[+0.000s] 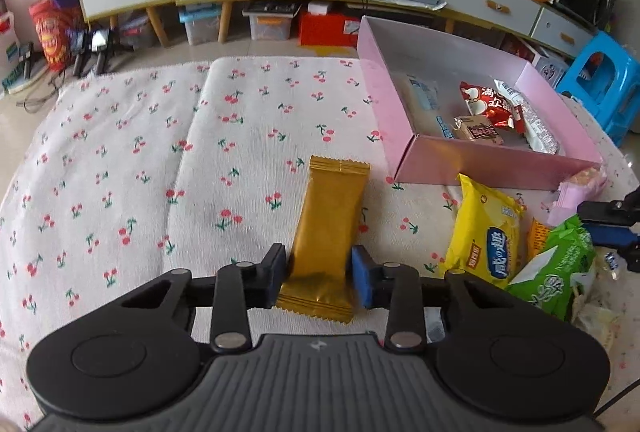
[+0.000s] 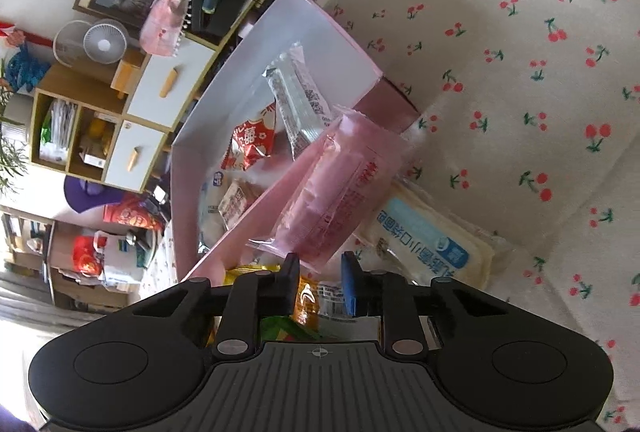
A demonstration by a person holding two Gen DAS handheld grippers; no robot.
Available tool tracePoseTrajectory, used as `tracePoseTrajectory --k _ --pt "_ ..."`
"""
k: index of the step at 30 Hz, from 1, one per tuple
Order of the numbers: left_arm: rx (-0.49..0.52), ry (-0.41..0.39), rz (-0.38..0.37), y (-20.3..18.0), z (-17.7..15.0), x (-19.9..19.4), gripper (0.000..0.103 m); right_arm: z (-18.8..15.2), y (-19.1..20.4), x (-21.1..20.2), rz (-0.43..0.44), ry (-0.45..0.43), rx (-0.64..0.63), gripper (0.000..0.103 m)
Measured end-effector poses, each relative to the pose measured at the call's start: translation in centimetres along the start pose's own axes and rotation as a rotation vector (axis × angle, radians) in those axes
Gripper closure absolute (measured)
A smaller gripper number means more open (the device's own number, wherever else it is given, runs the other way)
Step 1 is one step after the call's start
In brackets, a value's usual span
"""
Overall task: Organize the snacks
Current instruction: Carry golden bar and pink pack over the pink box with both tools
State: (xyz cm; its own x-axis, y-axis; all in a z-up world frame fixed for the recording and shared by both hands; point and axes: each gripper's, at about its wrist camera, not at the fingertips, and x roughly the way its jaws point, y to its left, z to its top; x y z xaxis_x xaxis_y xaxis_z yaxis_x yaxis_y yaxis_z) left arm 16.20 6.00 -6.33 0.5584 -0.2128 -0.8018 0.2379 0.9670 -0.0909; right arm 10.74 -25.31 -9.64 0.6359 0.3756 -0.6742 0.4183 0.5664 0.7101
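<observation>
— What's the left gripper [image 1: 319,274] got?
— It's pinching a gold snack packet [image 1: 326,232], low centre, on the cherry-print cloth [image 1: 120,159].
— And the right gripper [image 2: 319,282]?
— Clamped on a pink wrapper [image 2: 340,187], mid-frame, beside the pink box [image 2: 256,207].

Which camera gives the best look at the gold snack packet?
The left wrist view. The gold snack packet lies there whole on the cherry-print cloth, its near end pinched between the left gripper fingers. The right wrist view shows none of it that I can make out.
</observation>
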Motion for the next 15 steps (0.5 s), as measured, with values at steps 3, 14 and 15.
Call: tracePoseTrajectory --k 3,14,15 --pt "-0.021 0.025 -0.008 0.1 0.0 -0.1 0.071 0.1 -0.2 -0.6 0.011 0.002 0.002 0.078" --pt "-0.025 0.013 0.034 -0.6 0.0 0.2 0.055 0.6 2.5 -2.8 -0.086 -0.1 -0.151 0.031" --pt "-0.027 0.011 0.037 -0.7 0.0 0.3 0.055 0.6 2.8 -2.7 -0.099 -0.11 -0.178 0.031"
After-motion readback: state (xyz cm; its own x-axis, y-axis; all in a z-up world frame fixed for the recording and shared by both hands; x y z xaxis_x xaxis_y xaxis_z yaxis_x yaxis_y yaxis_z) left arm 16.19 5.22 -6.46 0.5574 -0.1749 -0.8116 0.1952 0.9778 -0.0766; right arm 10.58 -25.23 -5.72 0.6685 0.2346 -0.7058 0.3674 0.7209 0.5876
